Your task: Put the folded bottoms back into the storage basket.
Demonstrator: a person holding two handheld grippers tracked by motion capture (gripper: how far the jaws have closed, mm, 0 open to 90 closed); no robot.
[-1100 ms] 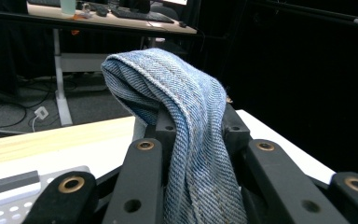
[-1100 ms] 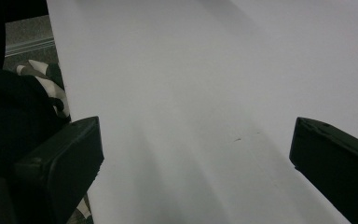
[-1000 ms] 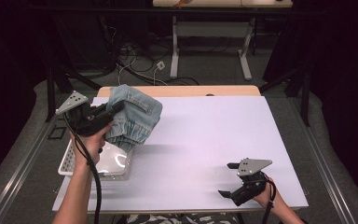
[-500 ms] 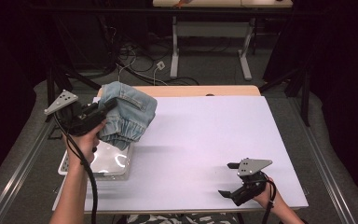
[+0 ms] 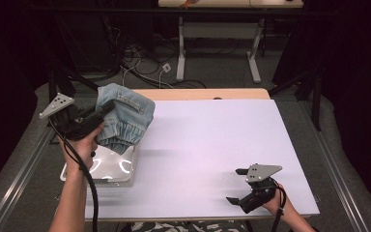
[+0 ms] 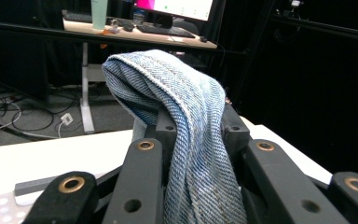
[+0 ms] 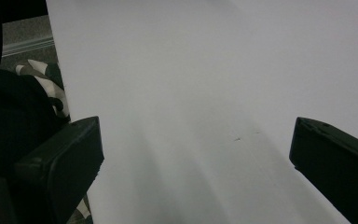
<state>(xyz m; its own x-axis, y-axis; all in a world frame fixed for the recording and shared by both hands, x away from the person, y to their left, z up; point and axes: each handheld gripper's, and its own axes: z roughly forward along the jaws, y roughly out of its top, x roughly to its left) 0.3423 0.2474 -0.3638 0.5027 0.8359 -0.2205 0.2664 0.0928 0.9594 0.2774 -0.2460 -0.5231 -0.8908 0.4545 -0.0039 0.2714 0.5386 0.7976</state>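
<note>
One denim garment (image 5: 124, 118) bunched, left gripper (image 5: 107, 109) clamped

White table (image 5: 207, 145) broadly open, denim bundle (image 5: 123, 118), tray (image 5: 111, 169) crowding left edge

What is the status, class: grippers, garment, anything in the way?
Left gripper shut on denim garment, lifted above white tray. Right gripper open, low over the table. Nothing in the way.
</note>
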